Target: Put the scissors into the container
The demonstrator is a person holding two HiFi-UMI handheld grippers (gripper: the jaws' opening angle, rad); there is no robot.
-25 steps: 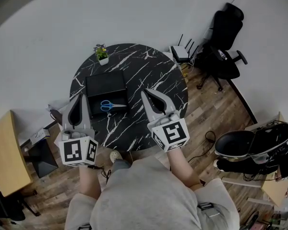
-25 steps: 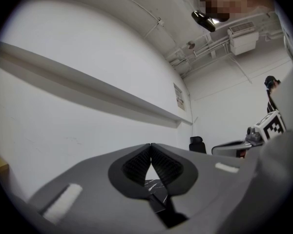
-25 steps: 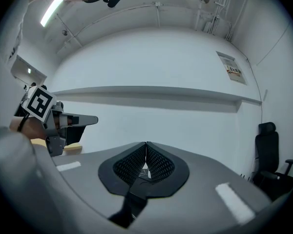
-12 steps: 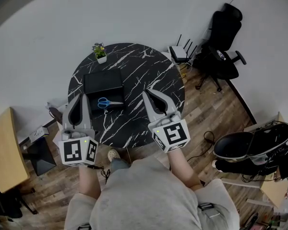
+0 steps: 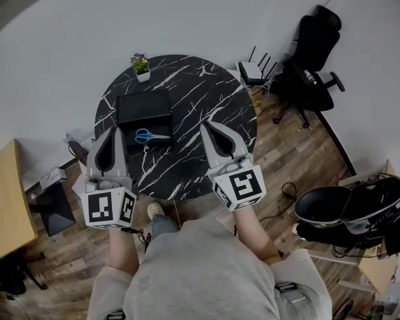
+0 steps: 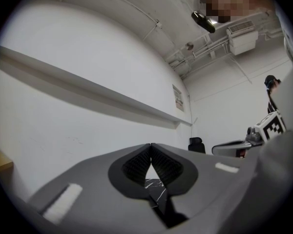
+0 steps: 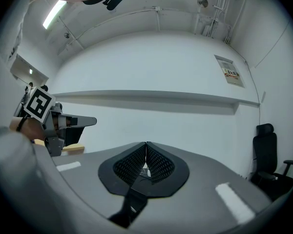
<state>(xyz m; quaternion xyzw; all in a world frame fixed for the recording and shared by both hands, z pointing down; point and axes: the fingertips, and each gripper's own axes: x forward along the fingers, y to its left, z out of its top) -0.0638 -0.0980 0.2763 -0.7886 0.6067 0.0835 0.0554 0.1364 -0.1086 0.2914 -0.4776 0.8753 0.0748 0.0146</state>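
Blue-handled scissors [image 5: 145, 136] lie on the near part of a black rectangular container [image 5: 144, 107], which sits on the left half of a round black marble table [image 5: 200, 92]. My left gripper [image 5: 111, 134] is held over the table's near left edge, just left of the scissors and apart from them, jaws shut with nothing between them. Over the table's near right part is my right gripper [image 5: 207, 125], shut and empty too. In the left gripper view the left gripper [image 6: 150, 145] points up at a white wall. The right gripper [image 7: 146, 144] does the same in its own view.
A small potted plant [image 5: 141, 65] stands at the table's far edge. A router [image 5: 252, 73] and a black office chair [image 5: 313, 52] are at the right. A wooden desk [image 5: 1, 205] is at the left, with black gear [image 5: 340, 202] on the wood floor at the right.
The table, container and scissors have slid slightly up and left in the head view. Both grippers stay shut and raised, about where they were.
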